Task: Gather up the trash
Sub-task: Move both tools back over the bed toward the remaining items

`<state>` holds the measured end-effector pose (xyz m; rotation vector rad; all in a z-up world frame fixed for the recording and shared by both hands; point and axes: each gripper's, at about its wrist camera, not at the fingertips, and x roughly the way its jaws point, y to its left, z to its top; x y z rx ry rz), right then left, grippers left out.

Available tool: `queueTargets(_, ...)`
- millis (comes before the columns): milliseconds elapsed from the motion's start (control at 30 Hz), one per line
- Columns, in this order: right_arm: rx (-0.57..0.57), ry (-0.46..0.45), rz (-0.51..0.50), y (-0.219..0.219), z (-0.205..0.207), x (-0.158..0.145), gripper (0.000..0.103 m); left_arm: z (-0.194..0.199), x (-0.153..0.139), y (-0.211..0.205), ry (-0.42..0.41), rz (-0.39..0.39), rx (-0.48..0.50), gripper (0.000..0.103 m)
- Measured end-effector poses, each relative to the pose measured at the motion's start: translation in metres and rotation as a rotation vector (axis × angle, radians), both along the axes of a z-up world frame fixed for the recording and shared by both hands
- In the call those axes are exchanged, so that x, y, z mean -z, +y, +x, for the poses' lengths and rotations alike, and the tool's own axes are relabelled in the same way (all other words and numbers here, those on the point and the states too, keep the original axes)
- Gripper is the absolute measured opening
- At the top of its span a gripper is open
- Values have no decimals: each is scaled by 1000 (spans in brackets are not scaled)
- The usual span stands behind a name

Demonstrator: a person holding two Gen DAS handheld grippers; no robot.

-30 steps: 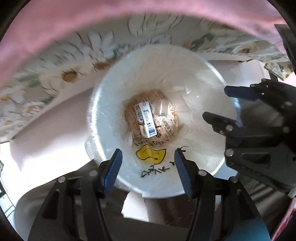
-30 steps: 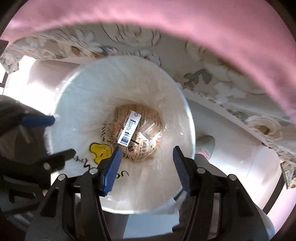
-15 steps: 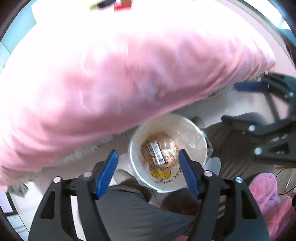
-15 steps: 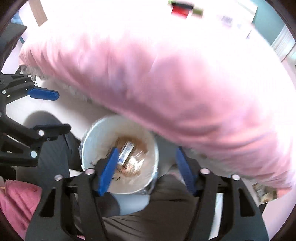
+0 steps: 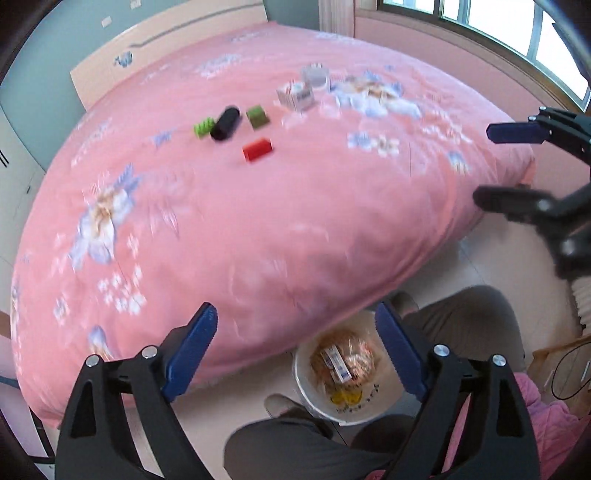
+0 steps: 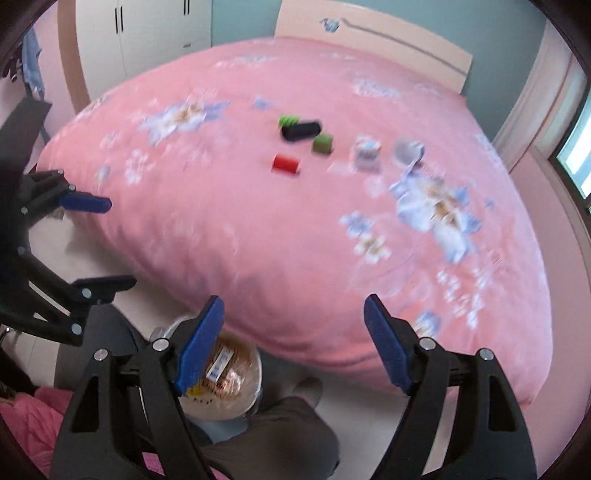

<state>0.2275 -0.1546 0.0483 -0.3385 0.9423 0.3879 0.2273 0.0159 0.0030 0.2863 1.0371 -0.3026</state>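
Note:
A white trash bin (image 5: 365, 411) with wrappers and a small box inside stands on the floor at the bed's foot, also in the right wrist view (image 6: 236, 404). Both grippers are high above it, open and empty: left gripper (image 5: 295, 345), right gripper (image 6: 293, 326). On the pink floral bed (image 5: 221, 221) lie a red block (image 5: 258, 149), a black cylinder (image 5: 225, 123), two green blocks (image 5: 258, 117), a white carton (image 5: 295, 96) and a clear cup (image 5: 316, 76). The same items show blurred in the right wrist view, with the red block (image 6: 285, 164) nearest.
The person's grey-trousered legs (image 5: 461, 328) flank the bin. A pink garment (image 5: 546, 424) lies at the right. White wardrobes (image 6: 147, 33) stand left of the bed, a headboard (image 6: 373, 40) behind it and windows (image 5: 517, 40) to the right.
Both grippers have risen from just over the bin's mouth and tilted up. The bed top and its items have come into view. The bin has shrunk to the lower edge.

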Motion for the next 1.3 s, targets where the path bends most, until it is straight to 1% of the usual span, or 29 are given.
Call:
queueTargets(233,20,-60,56,-9,31,-48,79,26,-31,-6,-69,11,27,89)
queueTargets(333,22,-95,55,-11,44,-65,79,43,-42,-8,-85,13,45,89)
queueTargets(467,27,-121,65,-11,66,-81,79,64,-49,-7,-85,3,61,89)
queueTargets(633,25,-126,56,-6,97,-88,79,92,-56,-4,-90,-15,72,89)
queueTargets(833,24,-114,43,2,136,-80,79,117,-51,-5,-107,11,92,89)
queueTargets(1033,34,-73,37,8,181,-58,79,147,-31,-8,-88,29,122,89)
queueTargets(1133,49,-42,37,10,207,-40,79,167,-15,-8,-57,33,127,89)
queueTargets(1300,70,14,27,12,241,-5,79,196,10,-8,-10,12,130,89)
